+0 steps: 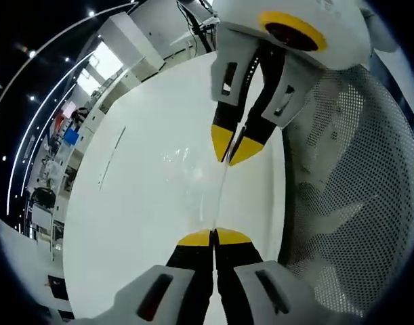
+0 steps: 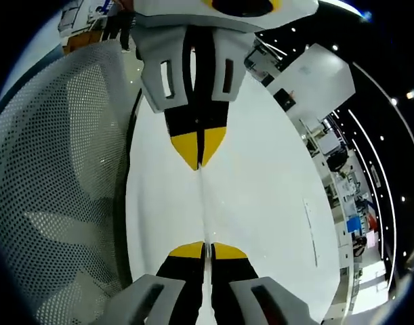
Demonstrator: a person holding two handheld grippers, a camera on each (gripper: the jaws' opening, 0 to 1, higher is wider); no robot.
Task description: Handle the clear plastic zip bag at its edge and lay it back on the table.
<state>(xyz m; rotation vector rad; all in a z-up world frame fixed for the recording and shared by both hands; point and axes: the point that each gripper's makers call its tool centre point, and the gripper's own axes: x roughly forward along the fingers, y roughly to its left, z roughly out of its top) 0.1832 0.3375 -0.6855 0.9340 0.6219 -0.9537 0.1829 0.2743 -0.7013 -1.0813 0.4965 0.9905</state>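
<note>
clear zip bag [image 1: 219, 196] outline barely discernible, perhaps edge-on

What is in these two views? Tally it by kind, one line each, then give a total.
Hand-held grippers: 2, the left hand-held gripper and the right hand-held gripper, each shut on an end of the bag
Clear plastic zip bag: 1, stretched between them
White table: 1
Mesh chair back: 1
Total: 5
</note>
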